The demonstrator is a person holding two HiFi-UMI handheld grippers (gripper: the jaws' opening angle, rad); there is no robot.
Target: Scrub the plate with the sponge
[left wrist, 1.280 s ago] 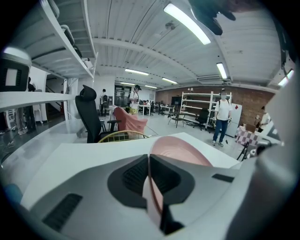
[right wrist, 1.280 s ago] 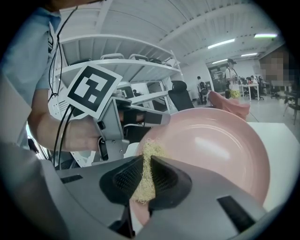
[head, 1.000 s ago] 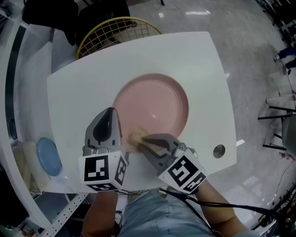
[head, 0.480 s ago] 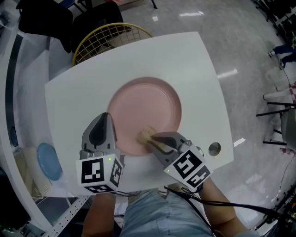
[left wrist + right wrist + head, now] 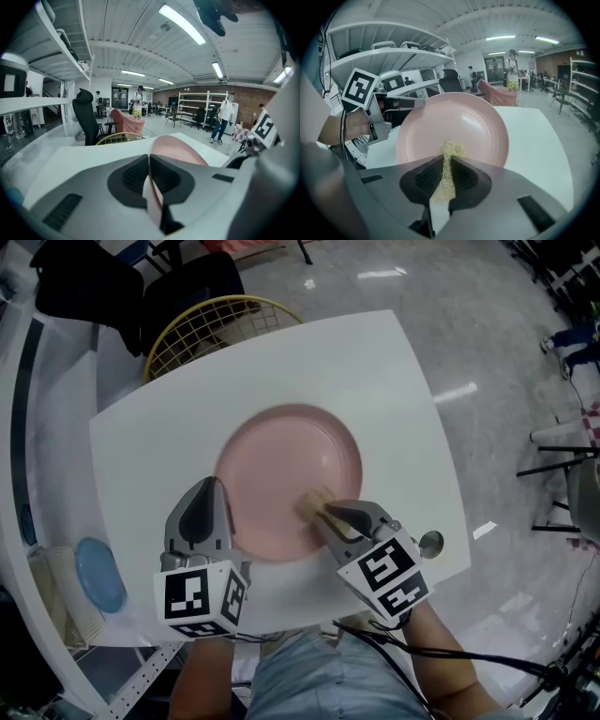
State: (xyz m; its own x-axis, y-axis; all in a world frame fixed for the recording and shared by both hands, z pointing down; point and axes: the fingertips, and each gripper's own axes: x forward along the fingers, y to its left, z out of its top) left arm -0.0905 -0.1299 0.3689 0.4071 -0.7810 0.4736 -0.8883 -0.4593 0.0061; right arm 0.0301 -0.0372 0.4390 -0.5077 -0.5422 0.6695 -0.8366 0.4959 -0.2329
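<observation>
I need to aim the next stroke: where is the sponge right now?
In the head view the sponge is pinched in the right gripper, resting on the pink plate toward its right edge nearest the person.

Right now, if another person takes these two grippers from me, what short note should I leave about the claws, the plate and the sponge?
Left claw: shut on the near left rim of the pink plate, steadying it on the white table.
Right claw: shut on the sponge, which presses on the plate's near right part.
Done: plate and sponge are gripped and in contact. How much is scrubbed cannot be told, as no dirt or foam shows.
Left: probably work the sponge over the centre and far side while holding the rim firm.
</observation>
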